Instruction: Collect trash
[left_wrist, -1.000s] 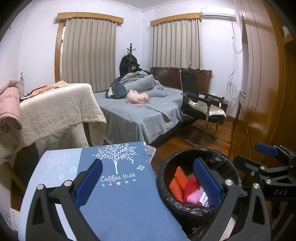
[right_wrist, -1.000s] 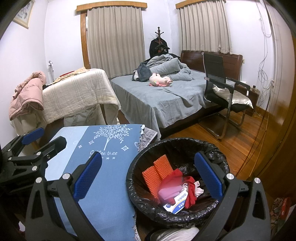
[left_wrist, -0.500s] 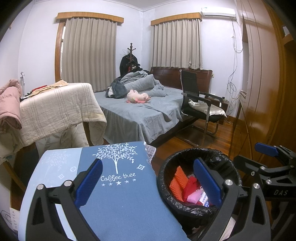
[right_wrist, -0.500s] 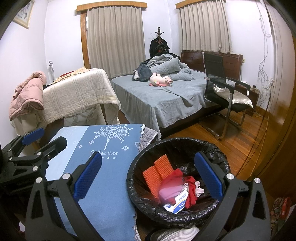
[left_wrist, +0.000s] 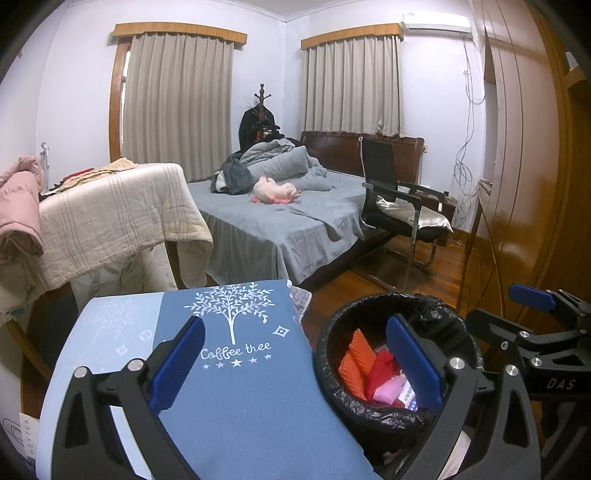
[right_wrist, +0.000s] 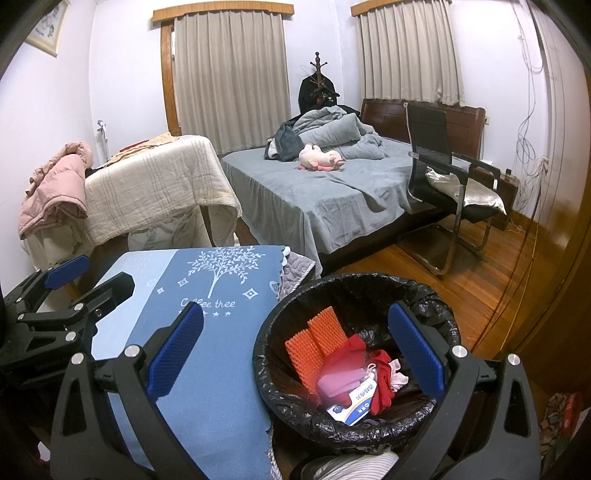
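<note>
Risk: bin (right_wrist: 354, 350) stands on the floor right against the edge of the blue cloth (right_wrist: 207, 369); a low reach from either side could knock the rim and tip it, or snag the loose black liner.
Risk 2: trash sits loosely piled, so a careless grab could lift only part of it, by my reading.
Left gripper (left_wrist: 295, 363): held level above the cloth, pointing into the room, fingers spread wide, nothing between them.
Right gripper (right_wrist: 295, 350): just beside the left one, over the near rim of the bin, fingers equally wide apart and empty.
Trash: orange ridged pieces (right_wrist: 314, 343), red item, pink pack and a white-and-blue packet all lie inside the bin.
Task status: looks near done; no loose litter visible on the cloth.
</note>
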